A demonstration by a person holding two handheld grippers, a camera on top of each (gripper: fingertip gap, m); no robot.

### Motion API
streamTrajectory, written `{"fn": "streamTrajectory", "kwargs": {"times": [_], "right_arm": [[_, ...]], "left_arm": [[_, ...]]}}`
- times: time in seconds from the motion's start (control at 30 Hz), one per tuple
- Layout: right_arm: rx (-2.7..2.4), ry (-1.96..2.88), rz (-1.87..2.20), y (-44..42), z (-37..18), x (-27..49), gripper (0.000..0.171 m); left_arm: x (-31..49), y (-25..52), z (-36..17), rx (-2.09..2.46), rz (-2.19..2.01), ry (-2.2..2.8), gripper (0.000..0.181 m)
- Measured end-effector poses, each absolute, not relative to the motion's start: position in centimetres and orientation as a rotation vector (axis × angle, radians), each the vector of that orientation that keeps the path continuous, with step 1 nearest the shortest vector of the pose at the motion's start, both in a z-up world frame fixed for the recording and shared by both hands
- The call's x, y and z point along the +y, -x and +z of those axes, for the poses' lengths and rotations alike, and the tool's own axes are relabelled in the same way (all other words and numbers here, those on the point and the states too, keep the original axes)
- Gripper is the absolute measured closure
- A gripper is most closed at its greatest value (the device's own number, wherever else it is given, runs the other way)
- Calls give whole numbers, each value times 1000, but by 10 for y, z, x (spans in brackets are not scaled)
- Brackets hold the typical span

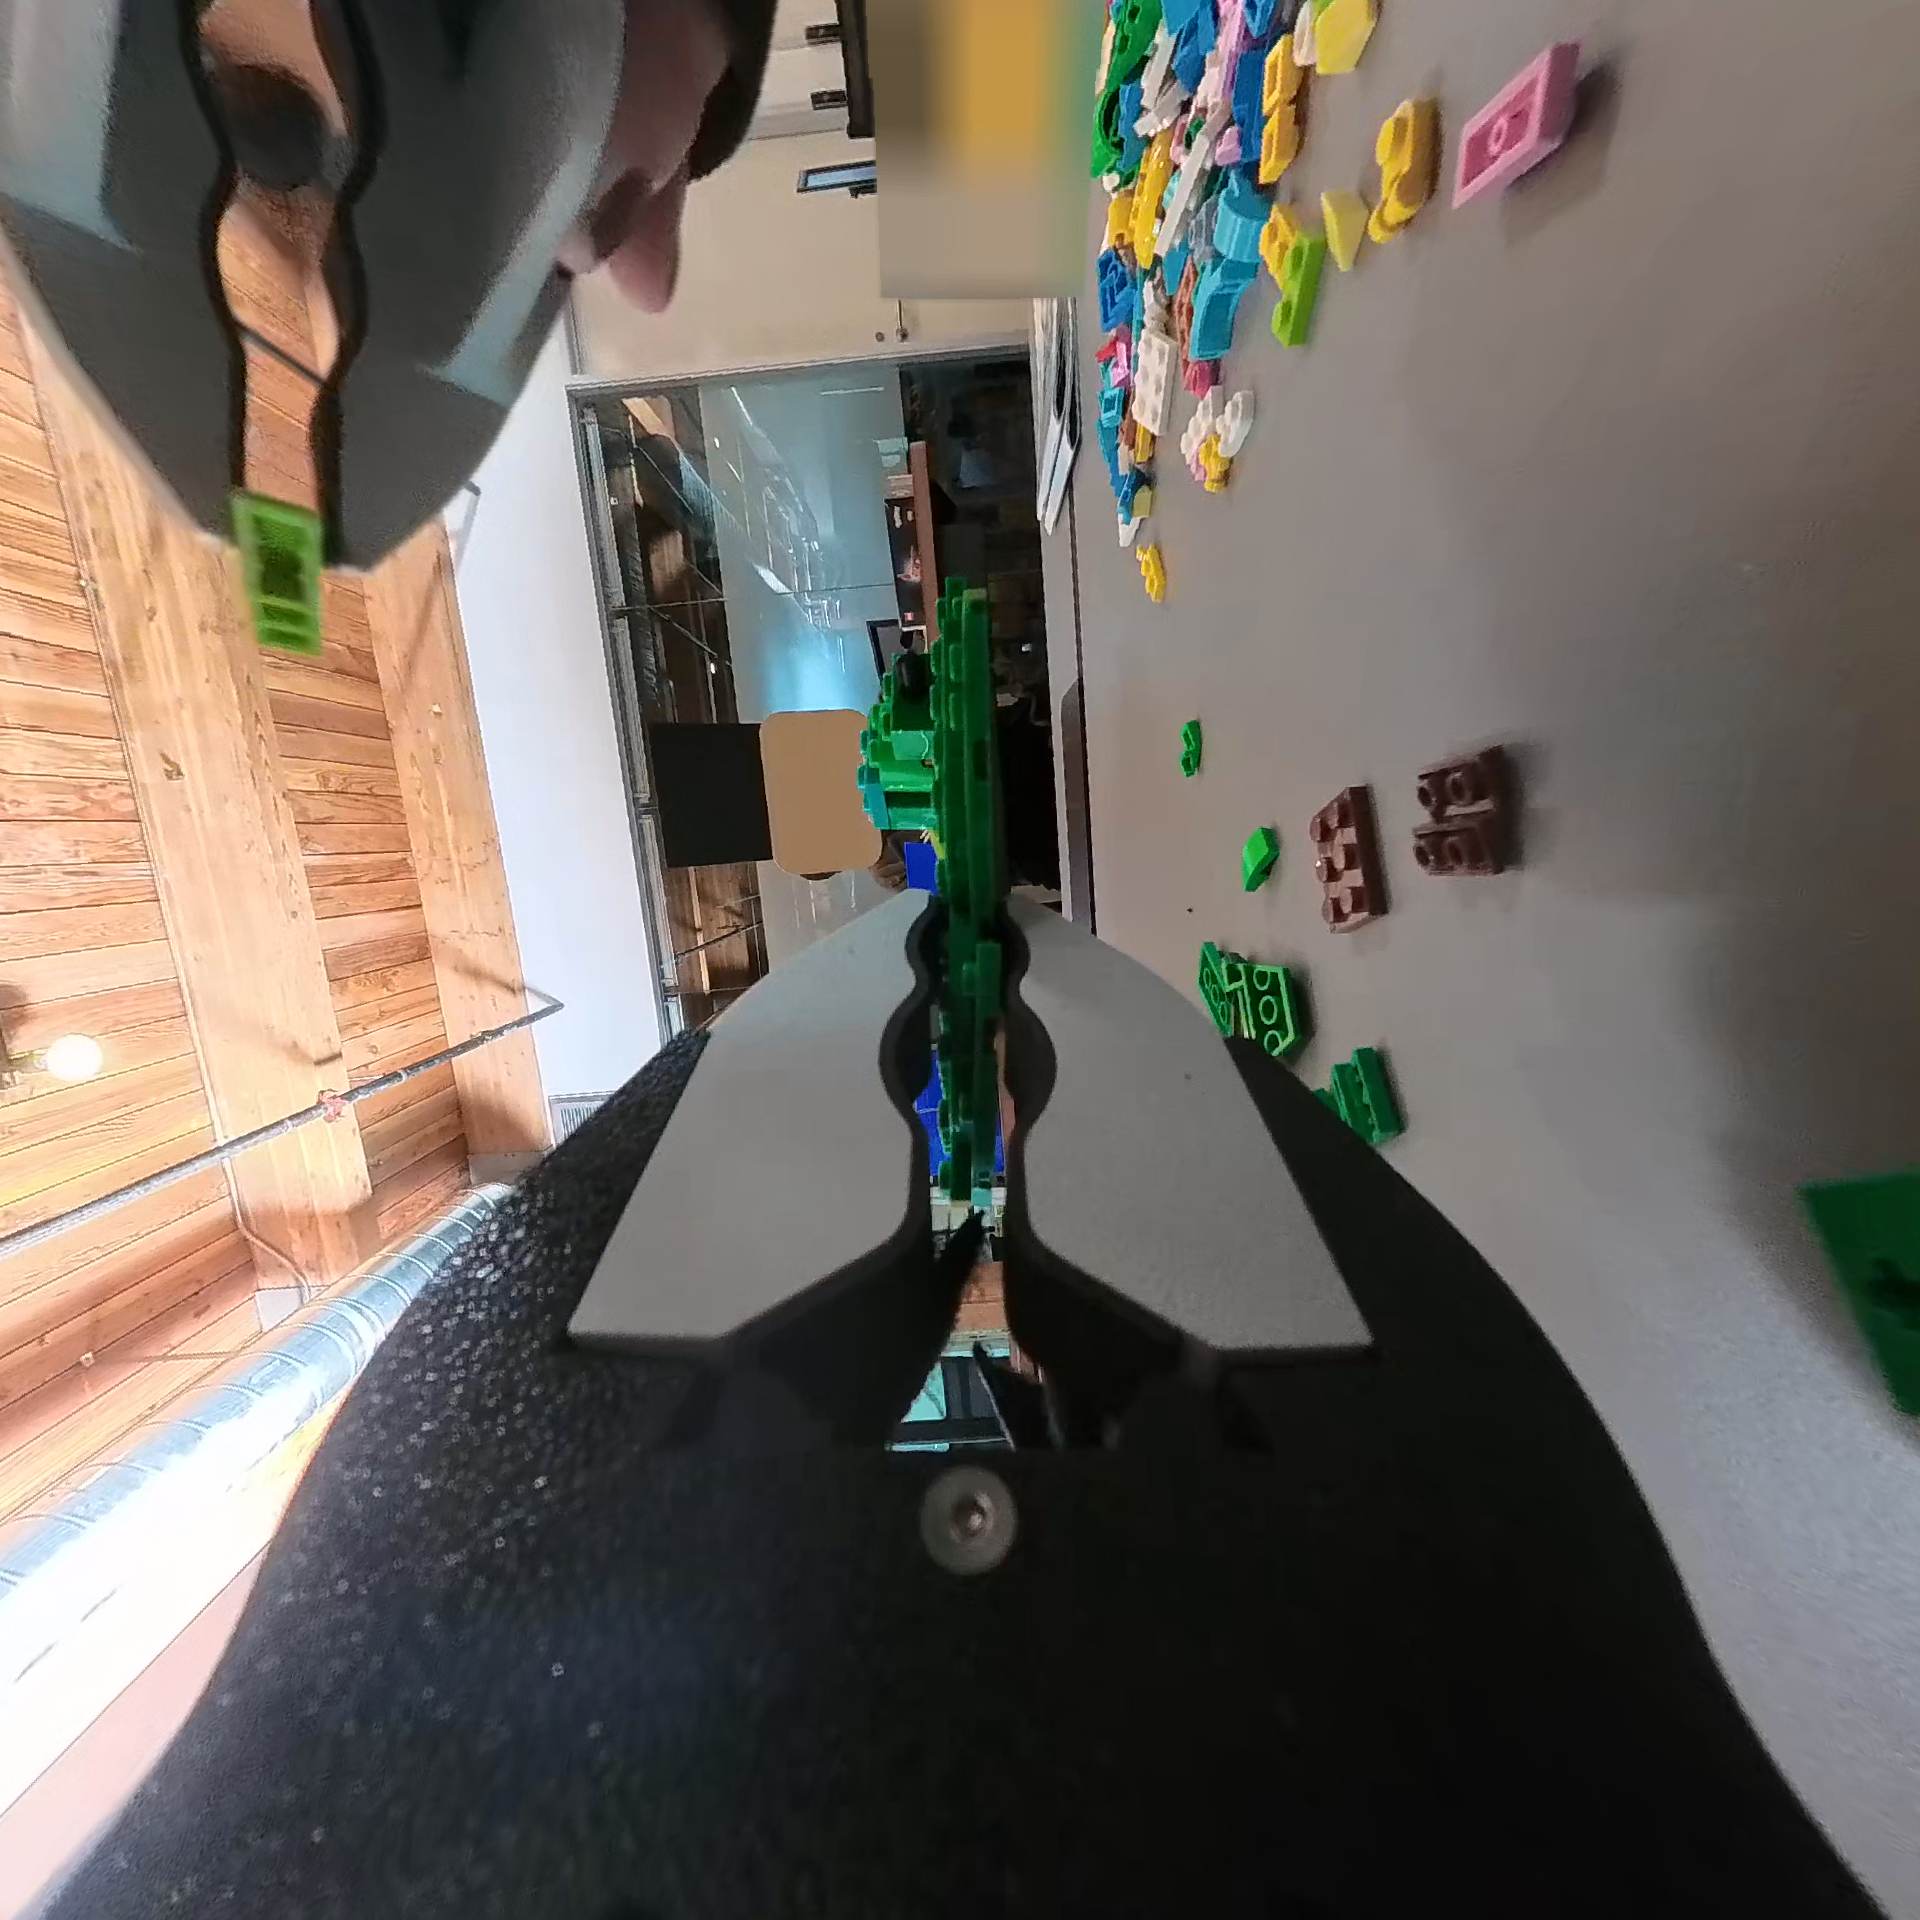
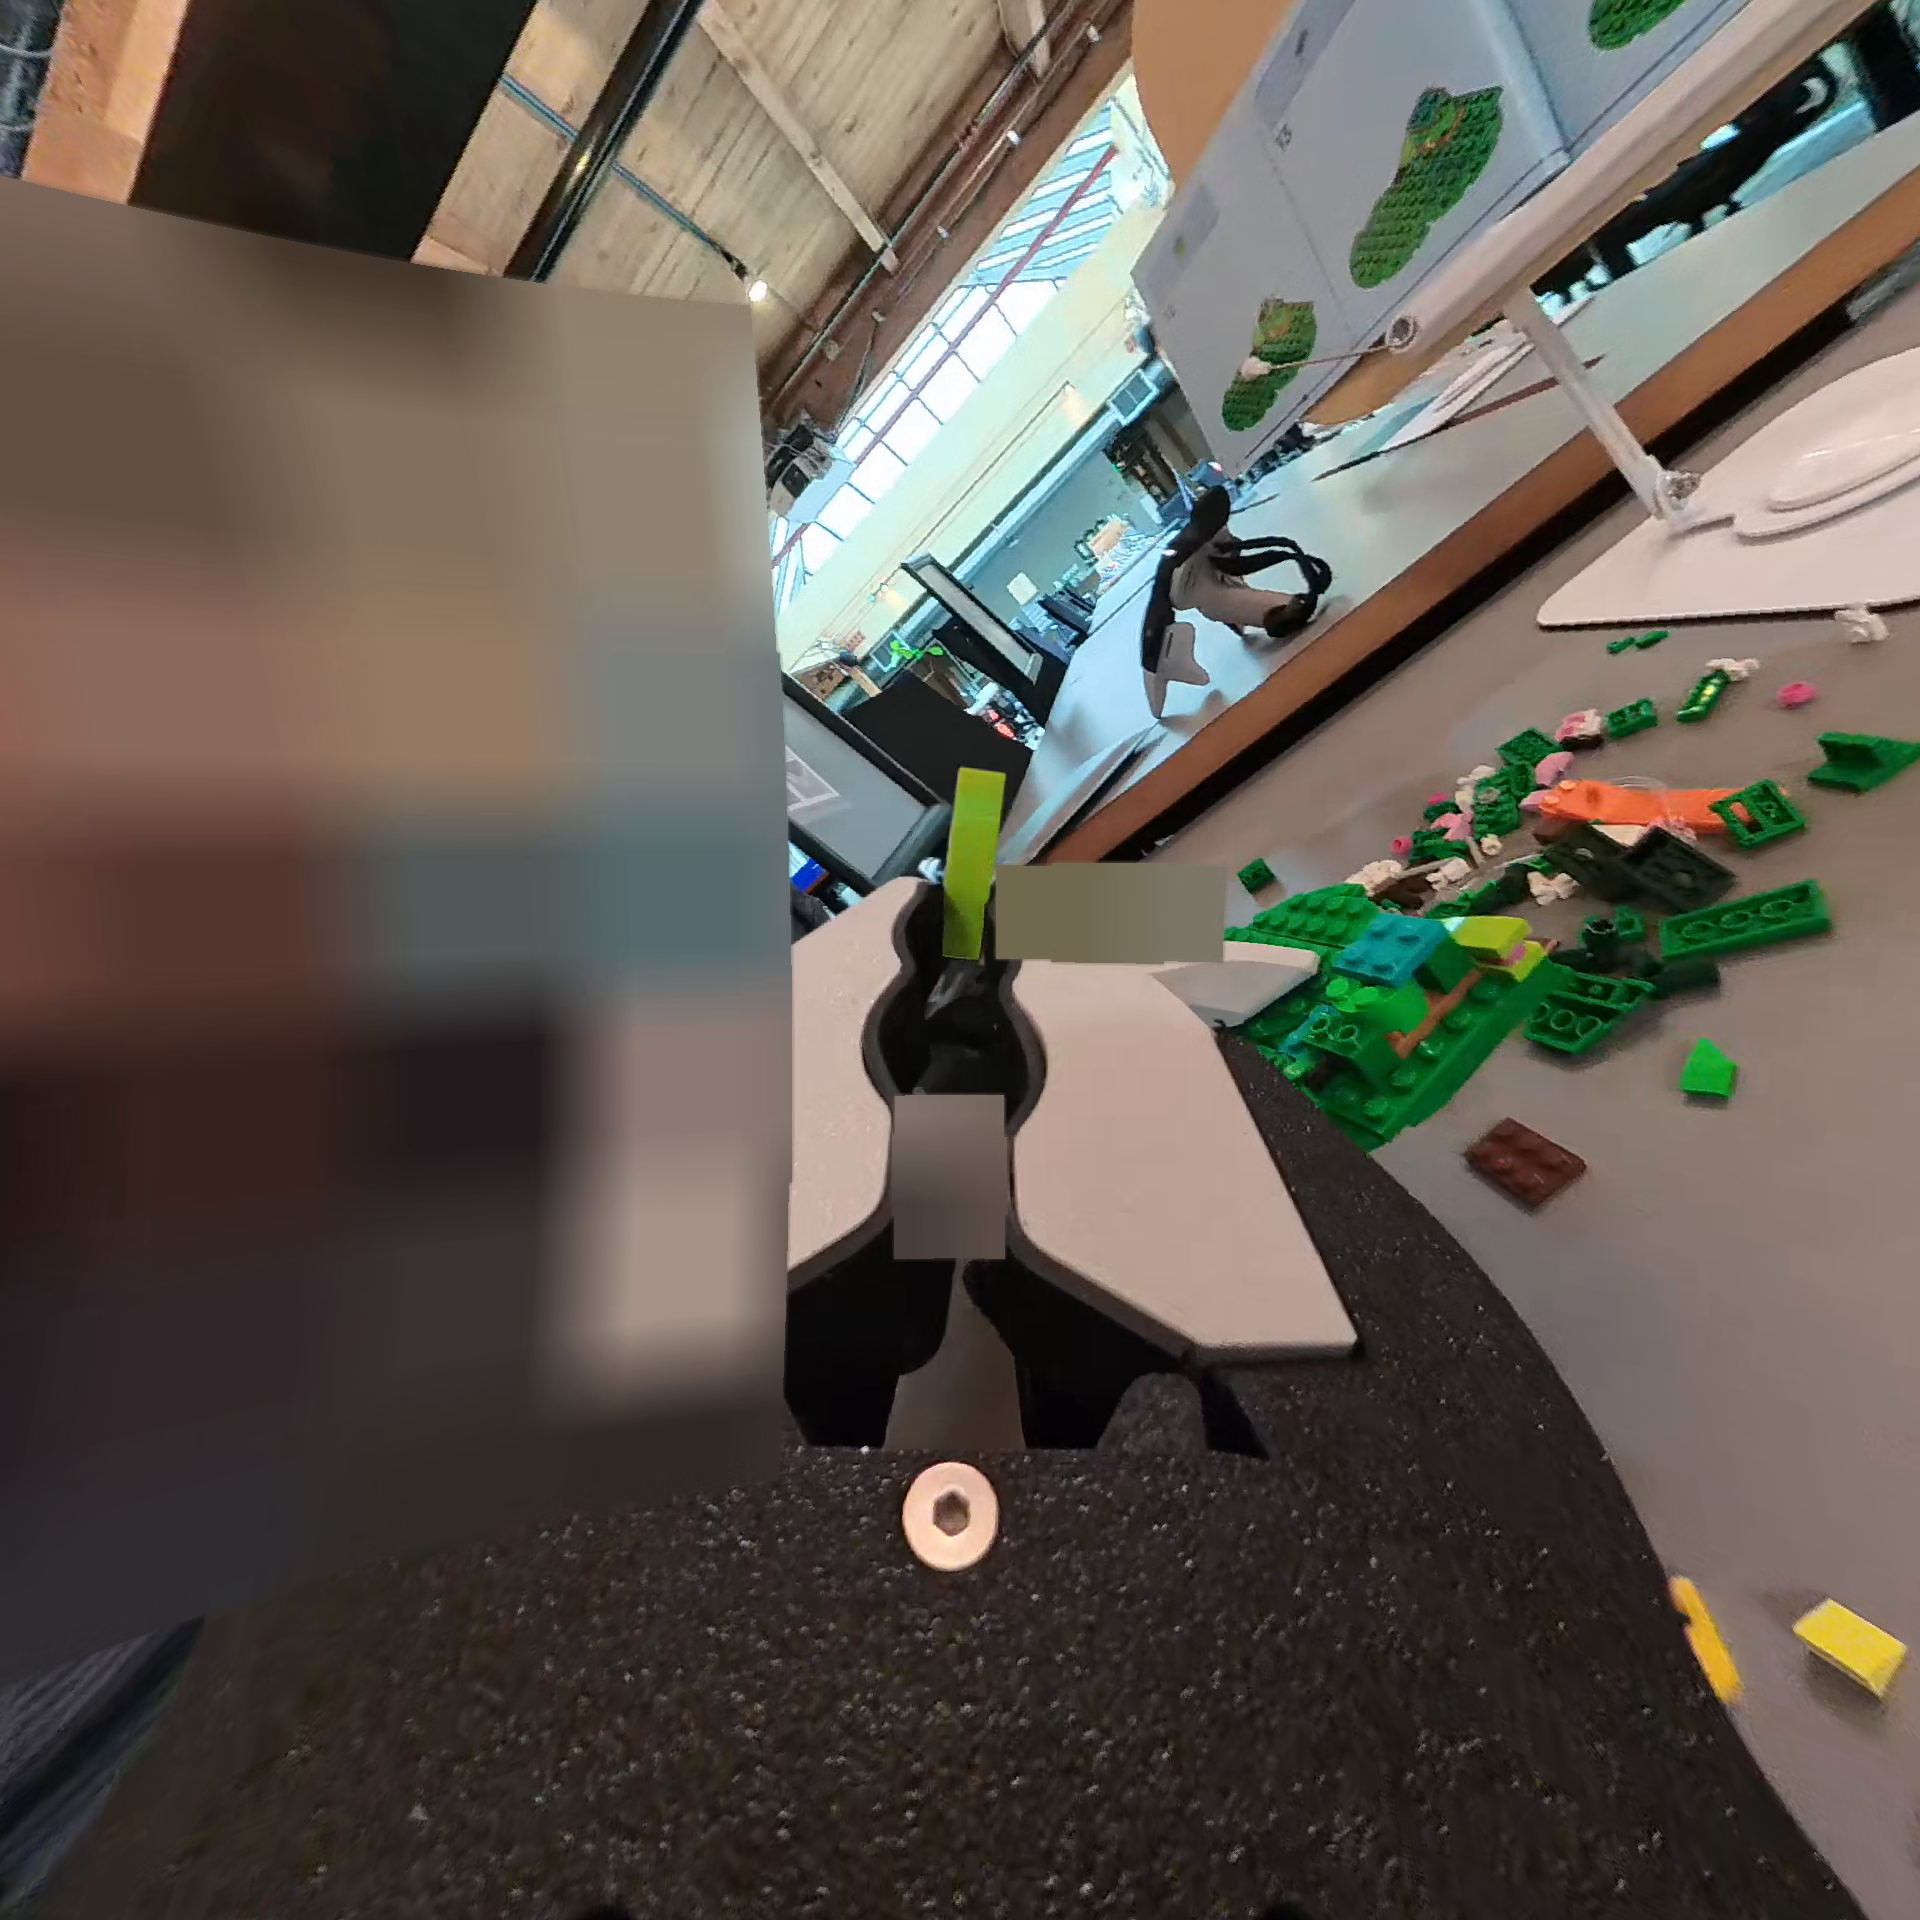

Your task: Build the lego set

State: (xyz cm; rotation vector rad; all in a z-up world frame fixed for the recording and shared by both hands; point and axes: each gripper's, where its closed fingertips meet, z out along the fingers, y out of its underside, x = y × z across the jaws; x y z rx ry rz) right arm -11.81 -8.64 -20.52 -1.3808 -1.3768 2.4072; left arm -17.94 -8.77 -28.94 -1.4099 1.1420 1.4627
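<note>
My left gripper (image 1: 966, 925) is shut on the edge of the green lego build (image 1: 961, 748), held up off the grey table (image 1: 1610, 623) and seen edge-on. The build carries small green and teal bricks on its left face. My right gripper (image 2: 961, 914) is shut on a lime green flat piece (image 2: 971, 862) that sticks out past its tips. In the left wrist view the right gripper (image 1: 281, 499) and its lime piece (image 1: 278, 571) are at the upper left, apart from the build. In the right wrist view the build (image 2: 1382, 997) is to the right.
A pile of mixed coloured bricks (image 1: 1195, 208), a pink plate (image 1: 1517, 125), two brown plates (image 1: 1351, 857) and green pieces (image 1: 1257, 1003) lie on the table. An instruction booklet on a white stand (image 2: 1403, 187), loose green parts (image 2: 1745, 920), an orange piece (image 2: 1621, 800) and a yellow brick (image 2: 1849, 1647) show too. My hands' fingertips stand some 10 cm from each other.
</note>
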Motion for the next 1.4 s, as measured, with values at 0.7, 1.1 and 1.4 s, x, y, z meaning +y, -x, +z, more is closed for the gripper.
{"fn": "streamTrajectory", "kwargs": {"times": [0.7, 1.1, 1.4], "right_arm": [[-1637, 1824, 819, 162, -277, -62, 164], [-1671, 1833, 701, 161, -280, -61, 164], [-1699, 1845, 639, 159, -281, -60, 161]], "left_arm": [[-86, 191, -289, 1003, 1555, 1565, 173], [-85, 186, -290, 1033, 1556, 1537, 174], [-85, 183, -289, 1041, 1559, 1520, 174]]}}
